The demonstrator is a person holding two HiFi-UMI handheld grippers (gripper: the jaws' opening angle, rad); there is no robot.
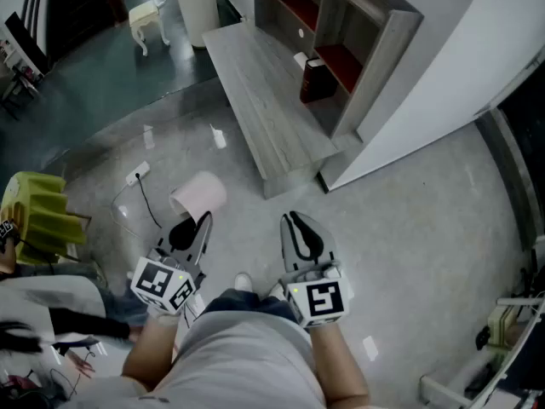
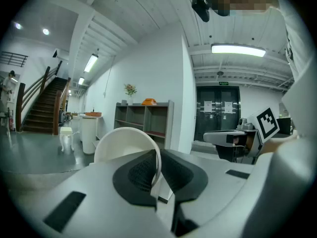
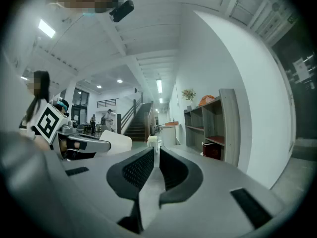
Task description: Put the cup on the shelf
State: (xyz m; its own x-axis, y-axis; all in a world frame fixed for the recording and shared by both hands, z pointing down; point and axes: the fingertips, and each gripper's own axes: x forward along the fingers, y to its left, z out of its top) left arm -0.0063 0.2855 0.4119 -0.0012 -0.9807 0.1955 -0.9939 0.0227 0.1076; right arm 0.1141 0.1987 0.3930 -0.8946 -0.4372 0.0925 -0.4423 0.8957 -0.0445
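Left gripper [image 1: 201, 221]: its 2 jaws stood narrow, pinching the rim wall of the pale pinkish round cup [image 1: 199, 194]. 1 pad sat inside the mouth and 1 outside, so the cup jutted ahead of the tips, clear of the grey floor [image 1: 409, 211].

Right gripper [image 1: 295, 221]: jaws pressed together with nothing between them, held low beside the left. Likely spare for this carry.

Grey wooden open shelf unit [image 1: 362, 37]: stood well ahead, up and right, behind a low grey bench [image 1: 255, 100].

Judgement: carry phase, cup not yet at shelf.
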